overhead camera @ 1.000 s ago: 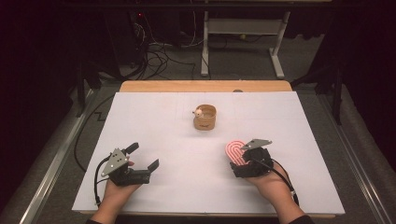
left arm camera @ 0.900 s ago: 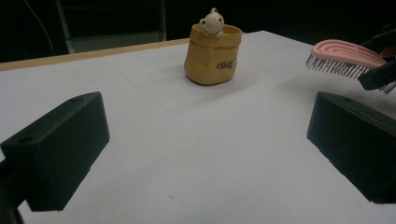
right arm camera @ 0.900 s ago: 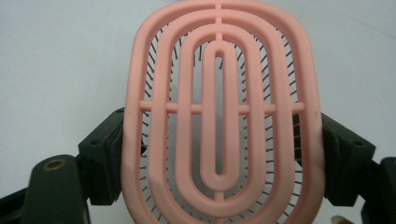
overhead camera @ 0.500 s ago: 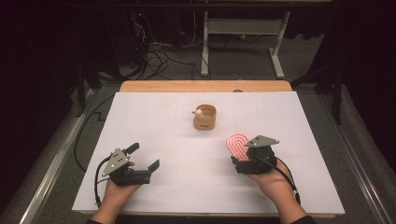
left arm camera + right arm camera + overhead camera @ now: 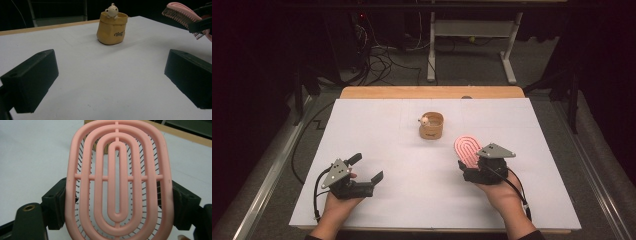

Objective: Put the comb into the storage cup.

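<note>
Two grippers: the right gripper [image 5: 474,170] has shifted slightly right over the last second, jaws clamped on the edges of the pink brush [image 5: 117,180], a vented plastic oval with thin bristles underneath, near the pot [image 5: 431,125]; probably a carry beginning. The left gripper [image 5: 365,169] rests wide open, empty

My high view looks forward and down over the whole table [image 5: 377,125], while both gripper views sit low, near its surface, sharing the pink brush [image 5: 181,15] and yellow pot [image 5: 111,28].
</note>
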